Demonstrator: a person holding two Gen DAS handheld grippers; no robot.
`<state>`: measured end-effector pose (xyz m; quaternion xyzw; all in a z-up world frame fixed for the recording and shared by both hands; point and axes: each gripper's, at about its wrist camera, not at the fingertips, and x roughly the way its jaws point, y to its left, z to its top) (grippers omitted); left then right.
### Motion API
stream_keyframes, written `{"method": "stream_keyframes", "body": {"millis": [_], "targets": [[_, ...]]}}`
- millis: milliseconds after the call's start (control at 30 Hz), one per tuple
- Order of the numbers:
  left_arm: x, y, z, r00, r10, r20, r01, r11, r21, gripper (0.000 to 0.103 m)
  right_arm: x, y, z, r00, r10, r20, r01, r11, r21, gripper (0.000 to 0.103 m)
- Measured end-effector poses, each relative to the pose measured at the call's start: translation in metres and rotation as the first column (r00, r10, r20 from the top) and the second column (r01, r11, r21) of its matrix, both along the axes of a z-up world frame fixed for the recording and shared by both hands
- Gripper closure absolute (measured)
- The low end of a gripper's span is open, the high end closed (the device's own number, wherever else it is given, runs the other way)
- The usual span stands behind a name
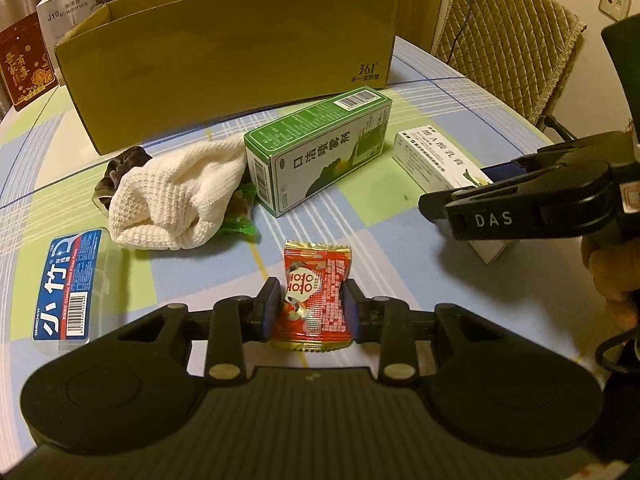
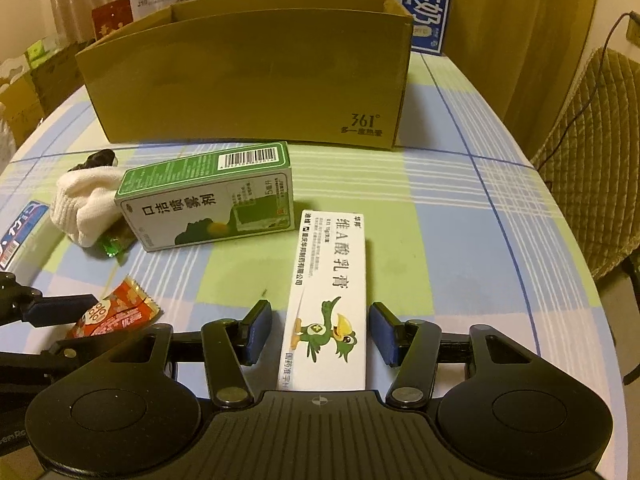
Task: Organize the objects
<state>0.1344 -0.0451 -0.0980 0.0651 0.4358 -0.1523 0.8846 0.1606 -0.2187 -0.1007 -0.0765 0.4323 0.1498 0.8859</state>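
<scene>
Flat blue-labelled clear plastic floss case (image 1: pixel 68 288) lay leftmost on the checked tablecloth (image 1: pixel 420 92). Cream waffle-knit cloth (image 1: pixel 176 196), bunched. Crinkled red foil snack packet (image 1: pixel 314 296), pinched between the left gripper (image 1: pixel 310 306) pads. Green glossy cardboard carton (image 1: pixel 320 148), on its side. Long white cardboard ointment box (image 2: pixel 330 300), flat between the spread right gripper (image 2: pixel 320 334) fingers. Open brown corrugated box (image 2: pixel 248 76) behind.

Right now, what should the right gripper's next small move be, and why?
Probably close on the white box: the right gripper is open with a pad on each side of it, gaps showing. The left gripper already pinches the red packet.
</scene>
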Motion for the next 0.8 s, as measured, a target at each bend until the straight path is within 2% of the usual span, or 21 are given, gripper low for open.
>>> {"method": "stream_keyframes", "body": {"millis": [33, 67, 333, 533, 800], "targets": [[0.0, 0.0, 0.0, 1.0, -0.001, 0.0, 0.001, 1.0, 0.0, 0.075, -0.001, 0.001, 0.0, 1.0, 0.005, 0.001, -0.005, 1.0, 0.0, 0.065], [0.0, 0.0, 0.0, 1.0, 0.001, 0.0, -0.001, 1.0, -0.002, 0.076, -0.002, 0.002, 0.0, 1.0, 0.01, 0.004, -0.01, 1.0, 0.0, 0.067], [-0.003, 0.004, 0.005, 1.0, 0.028, -0.007, -0.028, 0.999, -0.016, 0.079, -0.015, -0.003, 0.012, 1.0, -0.015, 0.012, 0.015, 0.999, 0.039, 0.068], [-0.016, 0.007, 0.023, 0.998, 0.057, 0.012, -0.056, 0.998, -0.038, 0.079, -0.029, -0.005, 0.032, 1.0, -0.025, -0.013, 0.026, 0.994, 0.108, 0.068], [-0.033, 0.012, 0.044, 0.995, 0.099, 0.026, -0.097, 0.993, -0.062, 0.079, -0.053, -0.002, 0.049, 1.0, -0.009, -0.02, 0.011, 0.991, 0.132, 0.068]]}}
